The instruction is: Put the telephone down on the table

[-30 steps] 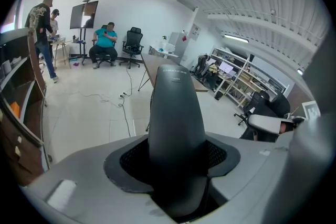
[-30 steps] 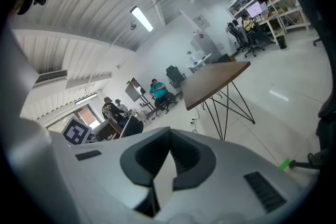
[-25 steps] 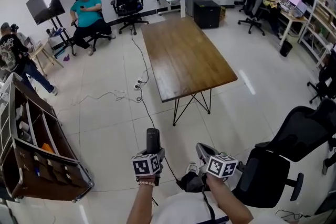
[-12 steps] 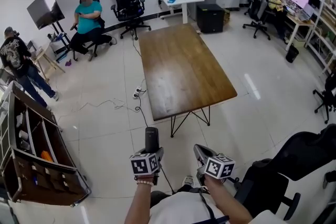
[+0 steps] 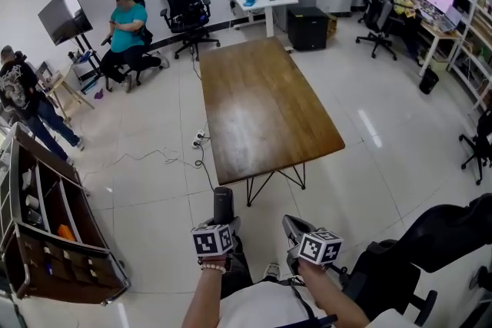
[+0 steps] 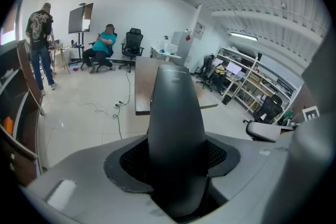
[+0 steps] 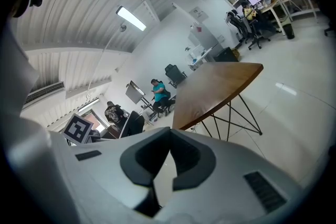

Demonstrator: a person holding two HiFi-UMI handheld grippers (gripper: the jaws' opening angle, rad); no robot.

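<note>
A black telephone handset stands upright between the jaws of my left gripper, which is shut on its lower part. In the left gripper view the telephone fills the middle, with the pads pressed on both its sides. My right gripper hangs beside it, shut, with nothing between its fingers; its tips meet in the right gripper view. The long brown wooden table lies ahead of both grippers across bare floor, and its near edge is still some way from them. The same table appears in the right gripper view.
A brown shelf trolley stands at the left and a black office chair at the lower right. A cable with a power strip lies on the floor left of the table. A seated person and a standing person are at the far left.
Both grippers have come forward towards the table, whose near edge now lies closer. The telephone stays in the left gripper. The office chair at the right has slid further out of view.
</note>
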